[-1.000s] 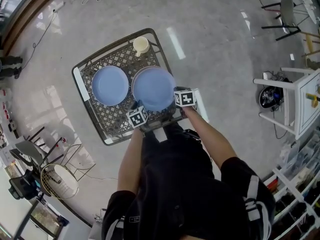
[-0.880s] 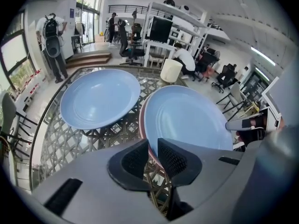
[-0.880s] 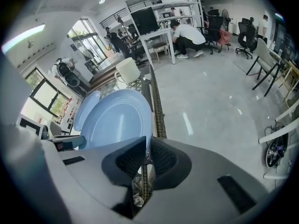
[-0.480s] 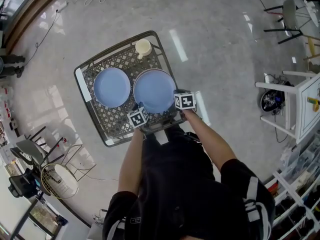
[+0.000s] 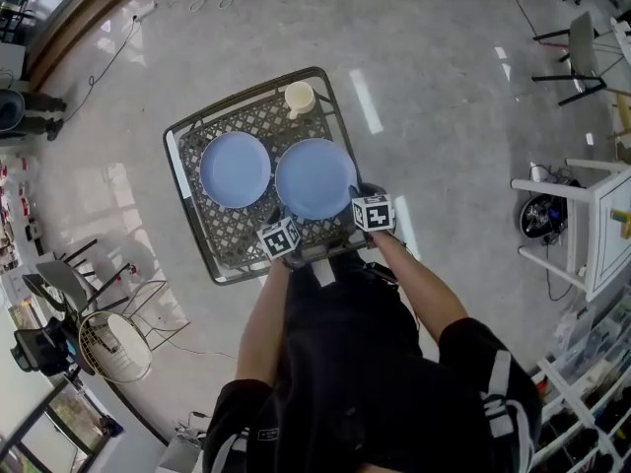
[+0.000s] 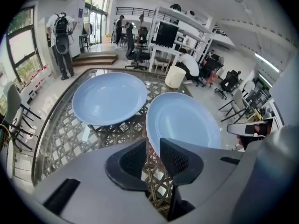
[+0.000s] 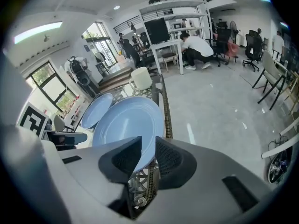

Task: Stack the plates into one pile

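The nearer plate rests on the tabletop, its rim pinched in the right tongs and loose between the left tongs, which have just been opening; next, I judge, it needs lifting onto the second plate beside it.

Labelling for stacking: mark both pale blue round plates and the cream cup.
left pale blue round plate point(image 5: 235, 169): head view, its centre.
right pale blue round plate point(image 5: 315, 178): head view, its centre.
cream cup point(image 5: 300, 98): head view, its open top.
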Demonstrator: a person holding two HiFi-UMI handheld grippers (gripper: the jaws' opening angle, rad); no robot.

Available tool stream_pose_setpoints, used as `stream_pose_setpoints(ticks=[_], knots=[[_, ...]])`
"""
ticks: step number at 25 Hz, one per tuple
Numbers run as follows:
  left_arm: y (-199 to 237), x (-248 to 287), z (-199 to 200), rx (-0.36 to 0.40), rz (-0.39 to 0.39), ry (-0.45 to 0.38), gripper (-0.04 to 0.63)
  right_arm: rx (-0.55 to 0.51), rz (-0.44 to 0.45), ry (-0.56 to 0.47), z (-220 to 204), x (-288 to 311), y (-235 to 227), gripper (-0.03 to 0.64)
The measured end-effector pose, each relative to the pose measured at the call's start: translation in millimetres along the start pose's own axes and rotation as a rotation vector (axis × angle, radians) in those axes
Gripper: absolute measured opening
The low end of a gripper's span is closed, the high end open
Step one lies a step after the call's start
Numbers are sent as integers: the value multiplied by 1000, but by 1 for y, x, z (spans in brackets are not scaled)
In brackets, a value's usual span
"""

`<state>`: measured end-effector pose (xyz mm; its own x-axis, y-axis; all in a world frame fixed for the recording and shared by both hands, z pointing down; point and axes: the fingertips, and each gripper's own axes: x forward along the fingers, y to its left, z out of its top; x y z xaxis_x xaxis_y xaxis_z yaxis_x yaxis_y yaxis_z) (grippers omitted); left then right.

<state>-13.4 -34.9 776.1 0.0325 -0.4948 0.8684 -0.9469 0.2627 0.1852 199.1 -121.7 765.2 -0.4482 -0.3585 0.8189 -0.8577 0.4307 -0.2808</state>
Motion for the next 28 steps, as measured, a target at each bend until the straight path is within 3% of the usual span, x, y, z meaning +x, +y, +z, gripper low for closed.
stream_pose_setpoints(ticks=[6,16,21,28], knots=[[20,-50,15,-61,26,-136,23,-56,32,-121,28,-27,30,26],[67,-136,48,-164,33,-342,15,-149,232,-264,89,-42,130,11],[104,-154,64,-182,54,-400,15,-216,275,-282,112,-34,180,11],[140,-149,87,-203,56,-411,15,-263,288,-246,133,-13,219,11]])
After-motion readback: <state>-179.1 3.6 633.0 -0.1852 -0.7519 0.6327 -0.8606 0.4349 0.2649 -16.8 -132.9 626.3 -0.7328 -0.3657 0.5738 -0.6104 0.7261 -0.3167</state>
